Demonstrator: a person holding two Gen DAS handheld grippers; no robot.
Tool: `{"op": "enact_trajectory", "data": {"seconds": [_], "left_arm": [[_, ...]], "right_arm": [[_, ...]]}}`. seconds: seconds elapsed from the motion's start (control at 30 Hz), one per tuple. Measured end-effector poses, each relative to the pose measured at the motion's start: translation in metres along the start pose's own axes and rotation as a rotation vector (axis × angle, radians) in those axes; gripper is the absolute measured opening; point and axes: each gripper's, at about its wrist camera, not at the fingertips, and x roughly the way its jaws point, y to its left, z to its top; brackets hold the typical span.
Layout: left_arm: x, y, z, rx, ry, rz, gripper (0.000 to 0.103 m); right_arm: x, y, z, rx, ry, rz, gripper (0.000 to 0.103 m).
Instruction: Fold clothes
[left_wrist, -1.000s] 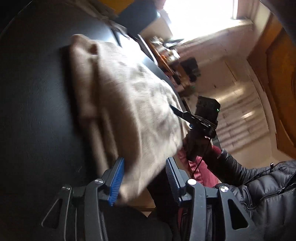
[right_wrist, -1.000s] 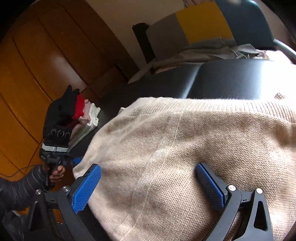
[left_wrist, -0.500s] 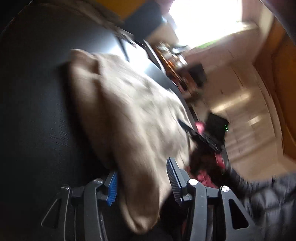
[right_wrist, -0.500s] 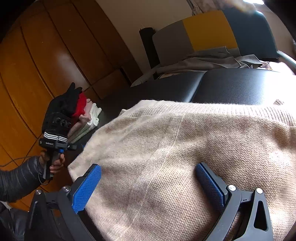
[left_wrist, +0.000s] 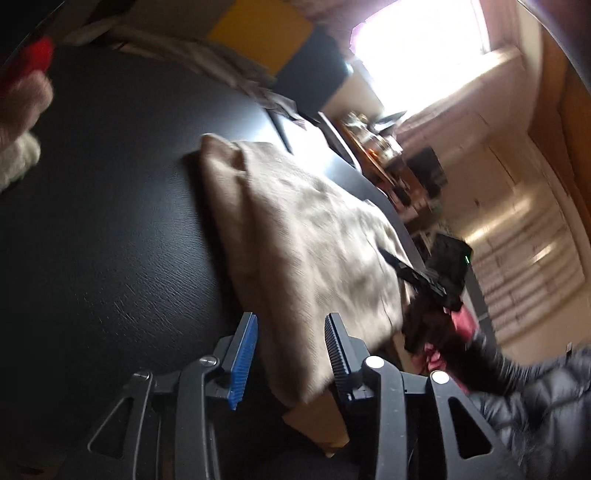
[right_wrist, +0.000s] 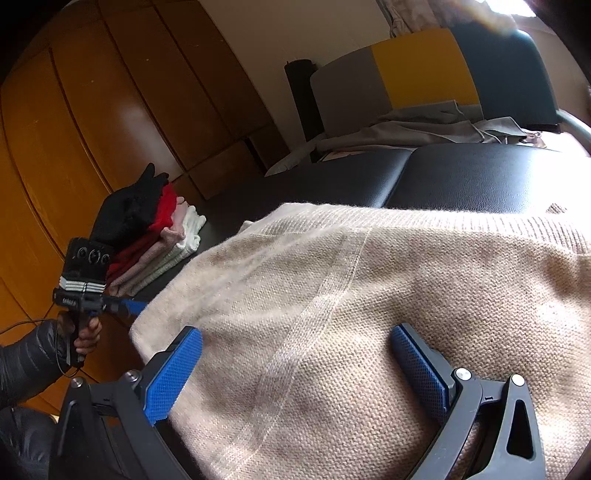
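1. Sweater (right_wrist: 369, 314), beige knit, lies folded on the black padded surface (left_wrist: 110, 240). Its near edge reaches the front edge of that surface and hangs slightly over it. A paler knitted band runs across the fabric in the right wrist view.
2. Left gripper (left_wrist: 290, 354) sits at the sweater's near corner. Its jaws have just been closing, and the corner of the sweater lies between them. The blue pad (left_wrist: 242, 360) on the left finger stands just beside the fabric; contact with the fabric cannot be confirmed because the view is blurred. The jaws stand partly apart and do not clamp the cloth.
3. Right gripper (right_wrist: 295, 373) rests over the sweater's near edge. Its jaws are spread wide, and the fabric lies between and under the blue pads without being pinched.
4. In the right wrist view, a bare hand (right_wrist: 83, 334) below a dark padded sleeve (right_wrist: 26, 362) holds the left gripper's handle at the left of the sweater.
5. Stack of folded clothes (right_wrist: 155, 243) sits on the same black surface, apart from the sweater, toward the wooden cabinets (right_wrist: 92, 129). Layers visible are black, red, pink and white.
6. Grey garments (right_wrist: 424, 129) lie crumpled at the far end of the surface, against a backrest (right_wrist: 424, 70) panelled in grey, yellow and dark blue.
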Motion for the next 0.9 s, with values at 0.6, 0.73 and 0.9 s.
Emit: {"op": "enact_trajectory", "data": {"seconds": [0.6,0.73,0.9], "left_arm": [[-0.002,-0.045,-0.002,0.132,0.058,0.198,0.023],[0.006,-0.070,0.038,0.179,-0.074,0.228,0.026],[0.056,-0.076,0.095,0.236,-0.128,0.459,0.031]], "right_arm": [[-0.003,-0.001,0.000,-0.020,-0.001,0.000,0.103],[-0.002,0.001,0.001,-0.018,0.011,-0.017,0.103],[-0.007,0.014,0.021,0.002,0.065,-0.108,0.103]]}}
